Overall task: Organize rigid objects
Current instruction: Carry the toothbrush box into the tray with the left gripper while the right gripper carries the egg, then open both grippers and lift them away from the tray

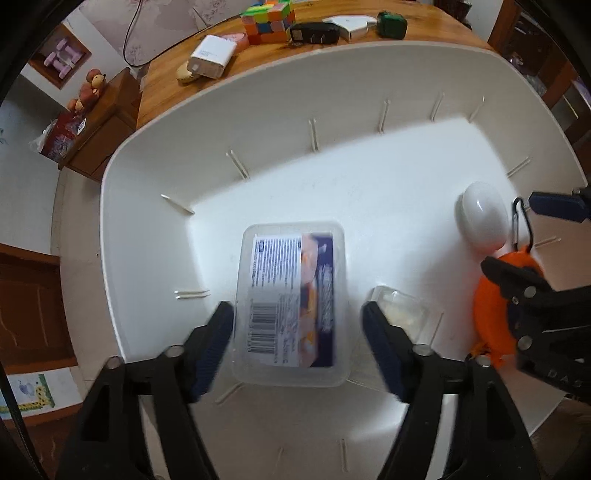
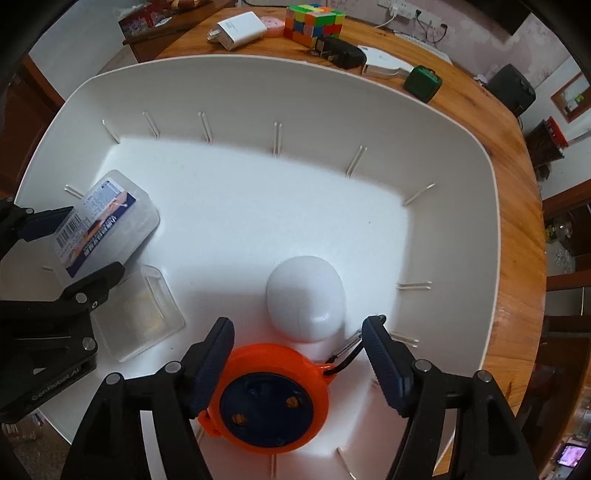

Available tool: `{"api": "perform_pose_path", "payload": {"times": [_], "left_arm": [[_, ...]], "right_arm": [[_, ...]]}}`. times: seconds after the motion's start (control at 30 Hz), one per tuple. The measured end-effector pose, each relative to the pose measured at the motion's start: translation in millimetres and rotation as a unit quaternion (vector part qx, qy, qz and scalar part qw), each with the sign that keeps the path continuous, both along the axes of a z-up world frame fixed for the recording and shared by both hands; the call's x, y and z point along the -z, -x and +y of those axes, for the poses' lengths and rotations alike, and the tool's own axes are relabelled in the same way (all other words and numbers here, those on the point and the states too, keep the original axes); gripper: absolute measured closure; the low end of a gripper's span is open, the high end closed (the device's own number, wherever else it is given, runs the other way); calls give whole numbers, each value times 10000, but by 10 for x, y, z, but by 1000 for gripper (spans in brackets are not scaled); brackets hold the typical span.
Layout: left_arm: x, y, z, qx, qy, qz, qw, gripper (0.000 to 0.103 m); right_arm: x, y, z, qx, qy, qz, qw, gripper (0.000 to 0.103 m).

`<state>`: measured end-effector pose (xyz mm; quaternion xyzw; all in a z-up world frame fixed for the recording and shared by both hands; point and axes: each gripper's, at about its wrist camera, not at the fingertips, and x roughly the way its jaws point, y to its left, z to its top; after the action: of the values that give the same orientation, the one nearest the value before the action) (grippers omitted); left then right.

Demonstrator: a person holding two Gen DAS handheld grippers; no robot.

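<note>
A big white bin [image 1: 155, 155] [image 2: 461, 155] stands on a wooden table. In it lie a clear labelled plastic box [image 1: 291, 302] [image 2: 103, 221], a small clear lid or case [image 1: 402, 310] [image 2: 140, 317], a white egg-shaped case [image 1: 484, 218] [image 2: 306, 299] and an orange round tape-like reel with a carabiner [image 1: 491, 317] [image 2: 269, 398]. My left gripper [image 1: 297, 343] is open, its fingers either side of the labelled box. My right gripper [image 2: 299, 358] is open over the orange reel, which lies between its fingers.
On the table beyond the bin lie a white charger [image 1: 214, 55] [image 2: 240, 29], a pink round item [image 2: 273, 22], a colourful cube puzzle [image 1: 269, 18] [image 2: 314, 22], a black adapter [image 1: 314, 33] [image 2: 340, 51], a white box [image 1: 351, 26] [image 2: 384, 64] and a green box [image 1: 391, 24] [image 2: 423, 83].
</note>
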<state>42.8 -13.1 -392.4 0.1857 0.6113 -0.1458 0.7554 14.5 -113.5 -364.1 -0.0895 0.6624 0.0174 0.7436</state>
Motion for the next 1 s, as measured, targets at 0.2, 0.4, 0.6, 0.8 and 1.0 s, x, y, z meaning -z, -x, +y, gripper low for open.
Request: {"api": "perform_pose_path", "payload": {"times": [0.2,0.4,0.6,0.8,1.0], "left_arm": [[-278,-48,-40,10,221,-287,9993,3],[-515,11,-24,23,442,-460,9980,3],[-688,-146,117,-2,572,-603,9965,3],[-869,-133,224,0,720,-755,9945,3],[-1104,-134,339,-8,1063,-764,9914,3]], "right_arm": [[-108,84,-56,39,-15,-156,9999,30],[-262,107,-40,47,-10,-382,9993,30],[-365,77,39,3,60,-532,9986,30],[-482,42,50,111,52,-685,9976,30],[-616,118,51,382,-15,-807,9960,30]]}}
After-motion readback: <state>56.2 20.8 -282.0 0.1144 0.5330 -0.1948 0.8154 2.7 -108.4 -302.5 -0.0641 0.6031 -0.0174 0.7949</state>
